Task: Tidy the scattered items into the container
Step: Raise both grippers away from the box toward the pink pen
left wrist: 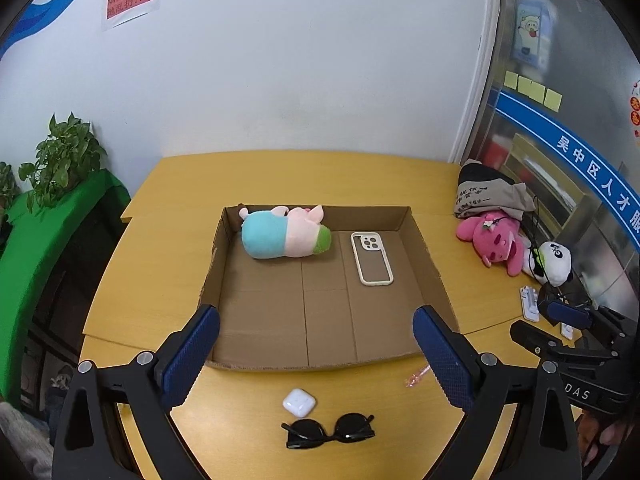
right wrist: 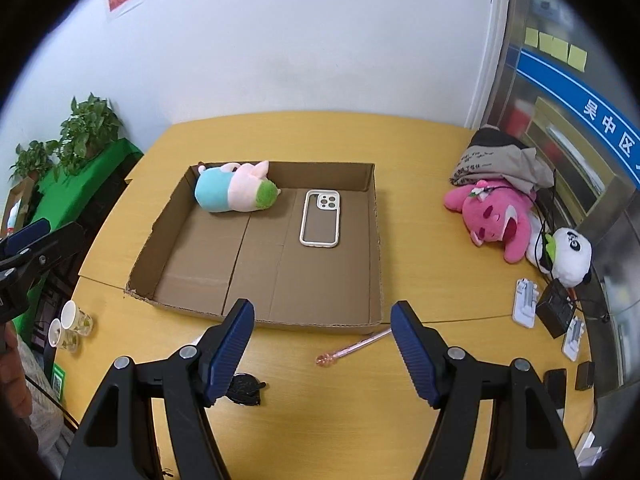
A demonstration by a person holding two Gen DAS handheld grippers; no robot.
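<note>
The box (left wrist: 430, 276) sits mid-table, a shallow cardboard tray. Inside, a plush (left wrist: 284, 236) lies in its far left corner and a phone case (left wrist: 371, 258) lies toward the far right wall; the near half of the floor is bare. So two items look stowed.

Left to tidy, by my reading: an earbud case (left wrist: 299, 402) and sunglasses (left wrist: 330, 432) by the table's near edge, and a pink stick (right wrist: 354, 347) just outside the box's near right corner.

The left gripper (left wrist: 316, 344) is spread wide with nothing between its pads; the right gripper (right wrist: 322, 350) is also spread and empty. Both hover above the near edge.

The left view shows the earbud case and the whole sunglasses; the right view hides most of the sunglasses behind a finger. Only the right view shows the paper cups (right wrist: 70, 326) at the table's left edge.
</note>
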